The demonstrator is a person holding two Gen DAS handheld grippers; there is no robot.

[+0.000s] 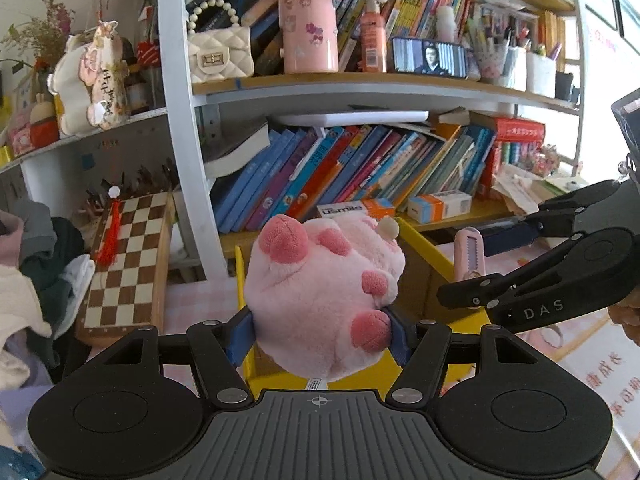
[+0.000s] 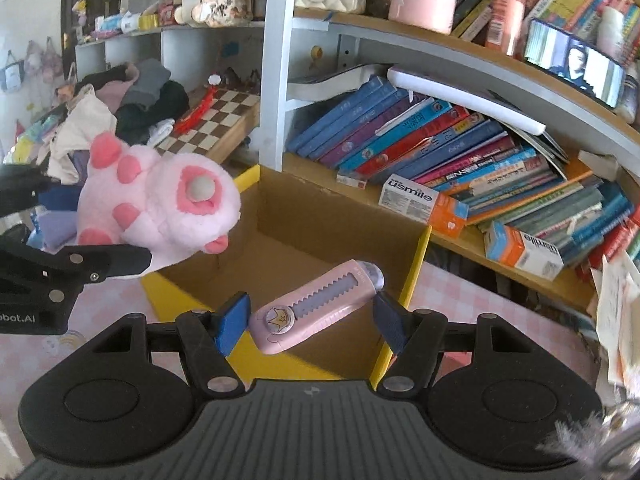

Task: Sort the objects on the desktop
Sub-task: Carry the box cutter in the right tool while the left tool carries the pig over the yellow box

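My left gripper [image 1: 320, 336] is shut on a pink plush toy [image 1: 324, 292] with darker pink spots and holds it over the open cardboard box [image 1: 424, 276] with yellow flaps. The plush also shows in the right wrist view [image 2: 156, 208], at the box's left edge. My right gripper [image 2: 312, 320] has its jaws spread wide; a pink utility knife [image 2: 320, 304] lies tilted between the blue pads, over the box [image 2: 320, 216]. Whether the pads touch it is unclear. The knife also shows in the left wrist view [image 1: 470, 256].
A bookshelf [image 1: 360, 84] full of leaning books stands behind the box. Two usmile boxes [image 2: 424, 204] lie on the lower shelf. A chessboard [image 1: 128, 264] and a heap of clothes [image 1: 36, 280] sit at the left. The desk has a pink checked cover [image 2: 500, 312].
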